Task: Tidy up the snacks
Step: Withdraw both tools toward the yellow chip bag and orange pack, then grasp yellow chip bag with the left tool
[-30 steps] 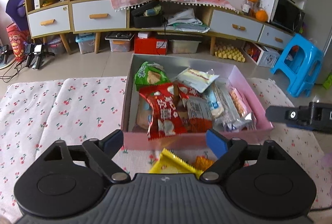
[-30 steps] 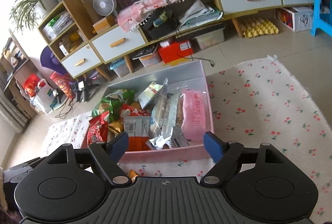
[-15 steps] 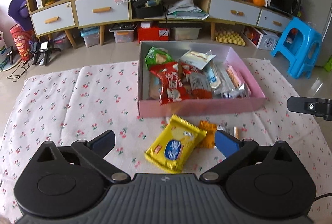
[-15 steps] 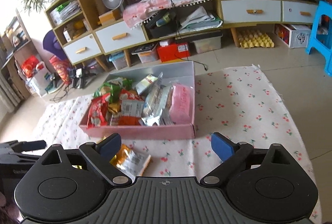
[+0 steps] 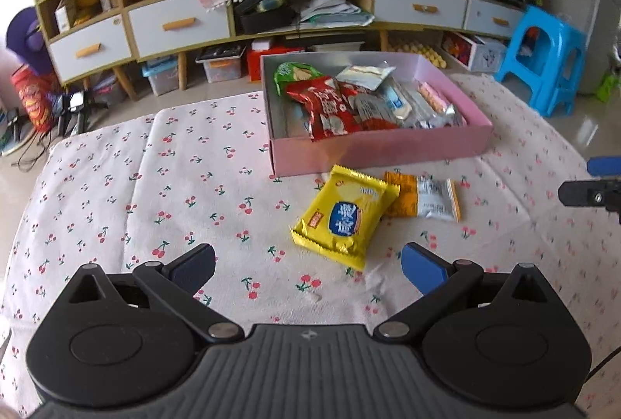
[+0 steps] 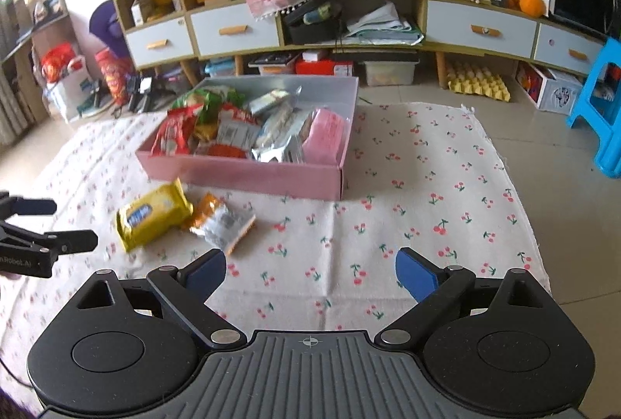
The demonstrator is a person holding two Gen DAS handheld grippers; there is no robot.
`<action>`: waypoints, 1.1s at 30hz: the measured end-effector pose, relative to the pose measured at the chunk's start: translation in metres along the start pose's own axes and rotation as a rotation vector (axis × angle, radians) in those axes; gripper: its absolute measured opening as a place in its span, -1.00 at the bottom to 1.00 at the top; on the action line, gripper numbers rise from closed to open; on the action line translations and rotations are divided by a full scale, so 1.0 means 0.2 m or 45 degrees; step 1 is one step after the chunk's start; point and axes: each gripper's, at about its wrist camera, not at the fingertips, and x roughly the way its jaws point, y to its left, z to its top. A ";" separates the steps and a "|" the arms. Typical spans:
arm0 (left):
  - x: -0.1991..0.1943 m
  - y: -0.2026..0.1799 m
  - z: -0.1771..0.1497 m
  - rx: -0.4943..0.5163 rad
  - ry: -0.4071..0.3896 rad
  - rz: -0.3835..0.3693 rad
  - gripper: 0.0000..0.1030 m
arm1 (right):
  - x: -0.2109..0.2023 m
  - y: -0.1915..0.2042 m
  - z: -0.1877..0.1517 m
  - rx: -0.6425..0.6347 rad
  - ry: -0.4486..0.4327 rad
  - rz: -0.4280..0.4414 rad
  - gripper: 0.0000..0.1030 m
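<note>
A pink box [image 5: 380,147] [image 6: 248,174] full of several snack packets stands on the cherry-print cloth. In front of it lie a yellow packet [image 5: 343,215] [image 6: 153,213] and an orange-and-silver packet [image 5: 425,195] [image 6: 221,221], side by side and touching. My left gripper [image 5: 308,265] hangs open just short of the yellow packet, nothing between its blue pads. My right gripper [image 6: 310,265] is open too, over bare cloth to the right of the orange-and-silver packet. Each gripper shows at the edge of the other's view: the right gripper [image 5: 590,182], the left gripper [image 6: 39,225].
The cherry-print cloth [image 5: 136,193] covers the floor around the box. Behind it runs a low cabinet [image 6: 481,26] with drawers, storage bins and a red box underneath. A blue plastic stool [image 5: 543,58] stands at the right. Bare tiled floor lies beyond the cloth's right edge.
Both grippers have pulled back from the pink box and their jaws have widened. The yellow and orange-and-silver packets, earlier hidden under the left gripper, now lie in full view.
</note>
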 end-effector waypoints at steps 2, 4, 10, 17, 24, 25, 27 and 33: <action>0.02 -0.01 -0.02 0.026 -0.005 -0.019 0.99 | 0.01 0.00 -0.01 -0.013 0.006 -0.004 0.86; 0.03 -0.01 -0.05 0.069 -0.025 -0.062 0.99 | 0.01 0.01 -0.02 -0.021 0.014 -0.003 0.86; 0.12 0.00 -0.12 0.118 -0.006 -0.109 0.99 | 0.06 0.06 -0.05 -0.088 0.051 -0.013 0.86; 0.21 -0.03 -0.14 0.207 0.017 -0.102 1.00 | 0.14 0.12 -0.10 -0.188 0.121 0.009 0.86; 0.25 -0.01 -0.11 0.167 -0.026 -0.131 0.99 | 0.22 0.15 -0.14 -0.251 0.190 0.014 0.86; 0.26 -0.01 -0.10 0.161 -0.031 -0.133 0.98 | 0.23 0.15 -0.14 -0.261 0.198 0.013 0.86; 0.26 -0.01 -0.09 0.150 -0.039 -0.134 0.91 | 0.26 0.15 -0.14 -0.274 0.212 0.006 0.86; 0.28 -0.03 -0.04 0.110 -0.056 -0.131 0.53 | 0.33 0.15 -0.13 -0.243 0.229 0.002 0.88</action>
